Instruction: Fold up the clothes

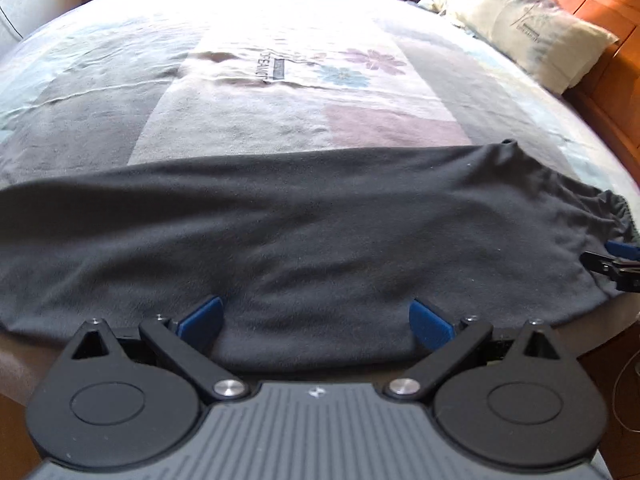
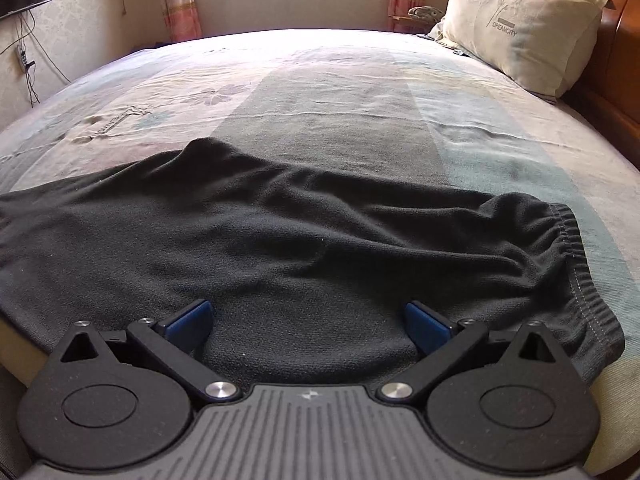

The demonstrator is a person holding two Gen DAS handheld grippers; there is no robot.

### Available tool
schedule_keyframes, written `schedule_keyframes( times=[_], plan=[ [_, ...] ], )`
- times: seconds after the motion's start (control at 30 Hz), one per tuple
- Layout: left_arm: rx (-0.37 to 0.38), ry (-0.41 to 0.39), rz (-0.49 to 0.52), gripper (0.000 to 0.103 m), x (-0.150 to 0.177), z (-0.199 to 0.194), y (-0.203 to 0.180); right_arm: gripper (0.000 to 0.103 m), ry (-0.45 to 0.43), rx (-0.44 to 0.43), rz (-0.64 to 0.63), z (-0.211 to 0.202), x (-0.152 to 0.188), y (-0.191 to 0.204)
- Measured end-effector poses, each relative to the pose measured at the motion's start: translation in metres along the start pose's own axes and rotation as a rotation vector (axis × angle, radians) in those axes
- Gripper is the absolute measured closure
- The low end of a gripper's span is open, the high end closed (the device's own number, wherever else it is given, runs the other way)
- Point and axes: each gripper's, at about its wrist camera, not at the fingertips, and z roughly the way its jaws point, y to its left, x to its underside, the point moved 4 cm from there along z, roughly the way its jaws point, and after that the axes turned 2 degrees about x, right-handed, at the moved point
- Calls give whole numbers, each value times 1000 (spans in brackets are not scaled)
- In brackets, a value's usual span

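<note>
A dark grey pair of fleece trousers (image 1: 304, 232) lies lengthwise along the near edge of the bed, folded leg on leg. Its elastic waistband (image 2: 576, 264) is at the right end. My left gripper (image 1: 316, 324) hovers open over the near hem of the garment's middle, blue pads wide apart, nothing between them. My right gripper (image 2: 308, 326) is open too, over the cloth near the waistband end. In the left wrist view the right gripper (image 1: 612, 260) shows at the far right edge beside the waistband.
The bed (image 1: 280, 120) carries a patchwork sheet with flower prints. A pale pillow (image 2: 520, 24) leans on the wooden headboard (image 2: 616, 80) at the right. A window and pink curtains (image 2: 180, 0) stand beyond the bed; cables hang on the left wall.
</note>
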Motion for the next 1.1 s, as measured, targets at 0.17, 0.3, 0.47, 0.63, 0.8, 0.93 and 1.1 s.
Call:
schedule_keyframes(
  times=[0.17, 0.3, 0.47, 0.63, 0.8, 0.93, 1.1],
  plan=[
    [21, -24, 52, 4, -5, -22, 16, 0, 46, 36, 13, 1, -7, 4],
    [-53, -83, 33, 4, -24, -15, 49, 0, 42, 28, 12, -8, -20, 23],
    [-12, -147, -58, 4, -20, -9, 85, 0, -43, -65, -71, -22, -36, 73],
    [23, -104, -60, 3, 2, -28, 87, 0, -9, -109, -201, -1, -34, 120],
    [41, -108, -49, 4, -29, -40, 90, 0, 56, -133, -211, 17, -25, 136],
    [209, -138, -145, 3, -67, -22, 94, 0, 58, -142, -211, 18, -25, 135],
    [316, -120, -380, 4, -81, 8, 136, 0, 57, -139, -210, 19, -25, 135]
  ],
)
